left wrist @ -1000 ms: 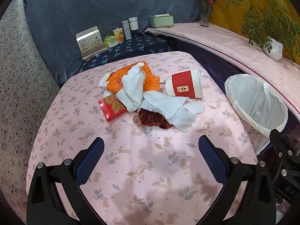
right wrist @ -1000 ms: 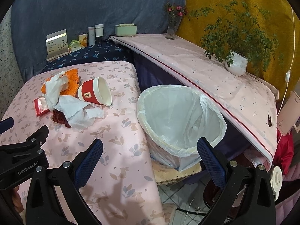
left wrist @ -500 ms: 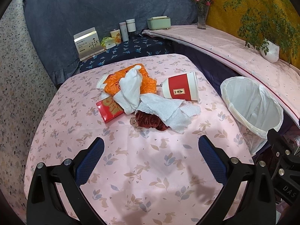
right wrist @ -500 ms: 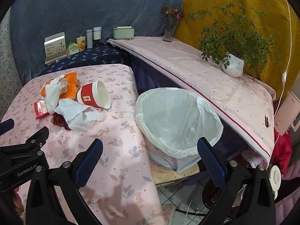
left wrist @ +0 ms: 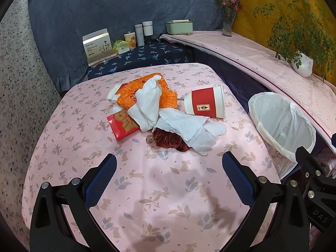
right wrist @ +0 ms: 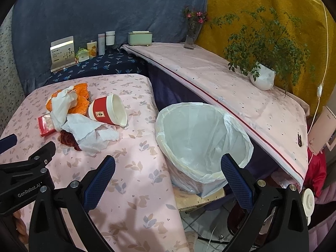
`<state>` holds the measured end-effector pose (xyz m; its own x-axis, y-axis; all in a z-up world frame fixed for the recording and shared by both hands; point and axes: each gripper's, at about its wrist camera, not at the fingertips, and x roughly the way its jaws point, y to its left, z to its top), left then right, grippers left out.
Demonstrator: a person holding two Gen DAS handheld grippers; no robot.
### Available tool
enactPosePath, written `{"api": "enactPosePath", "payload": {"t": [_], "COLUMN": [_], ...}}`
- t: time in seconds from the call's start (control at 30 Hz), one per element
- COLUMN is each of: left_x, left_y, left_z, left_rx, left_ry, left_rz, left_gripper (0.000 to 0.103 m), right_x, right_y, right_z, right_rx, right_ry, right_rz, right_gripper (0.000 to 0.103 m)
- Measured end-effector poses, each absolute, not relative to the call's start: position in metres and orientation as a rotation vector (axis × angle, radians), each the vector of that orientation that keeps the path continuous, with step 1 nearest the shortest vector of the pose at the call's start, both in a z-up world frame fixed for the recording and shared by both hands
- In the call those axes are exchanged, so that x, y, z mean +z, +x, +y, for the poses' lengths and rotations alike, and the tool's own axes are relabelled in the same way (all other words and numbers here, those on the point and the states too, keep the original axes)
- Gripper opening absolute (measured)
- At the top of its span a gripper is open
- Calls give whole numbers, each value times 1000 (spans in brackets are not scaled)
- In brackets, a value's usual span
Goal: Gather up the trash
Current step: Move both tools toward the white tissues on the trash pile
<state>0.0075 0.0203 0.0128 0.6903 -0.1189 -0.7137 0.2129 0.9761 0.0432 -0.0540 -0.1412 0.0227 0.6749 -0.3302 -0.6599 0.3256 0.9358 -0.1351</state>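
Both jaws released, empty. Left gripper (left wrist: 169,169) nearest the tissue (left wrist: 189,126): pinch low, then carry to bin (right wrist: 201,138).

Left gripper (left wrist: 169,171), right gripper (right wrist: 168,171): black frames, silver screws, blue textured finger pads (left wrist: 100,180); white "GenRobot.AI" and "DAS" lettering on bodies.

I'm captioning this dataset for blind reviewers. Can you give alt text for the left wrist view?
A trash pile lies on a pink tablecloth: tipped red paper cup, white tissues, orange bag, red packet. The open left gripper hovers before it; a lined bin stands to the right.
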Motion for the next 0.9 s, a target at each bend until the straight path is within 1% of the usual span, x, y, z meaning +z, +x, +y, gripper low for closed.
{"api": "enactPosePath", "payload": {"t": [0.43, 0.6, 0.73, 0.9], "left_x": [9, 7, 7, 0], "left_y": [52, 79, 96, 121], "left_z": [59, 79, 80, 72], "left_rx": [-137, -137, -150, -168], "left_ry": [91, 17, 7, 10], "left_rz": [783, 786, 772, 800], "left_gripper": [96, 96, 96, 96], "right_x": [23, 21, 13, -1], "right_y": [-12, 8, 25, 46], "right_z": [-134, -126, -119, -106], "right_rx": [-339, -325, -301, -262], "right_ry": [54, 44, 45, 46], "right_rz": [738, 738, 753, 787], "right_gripper": [96, 96, 96, 96]}}
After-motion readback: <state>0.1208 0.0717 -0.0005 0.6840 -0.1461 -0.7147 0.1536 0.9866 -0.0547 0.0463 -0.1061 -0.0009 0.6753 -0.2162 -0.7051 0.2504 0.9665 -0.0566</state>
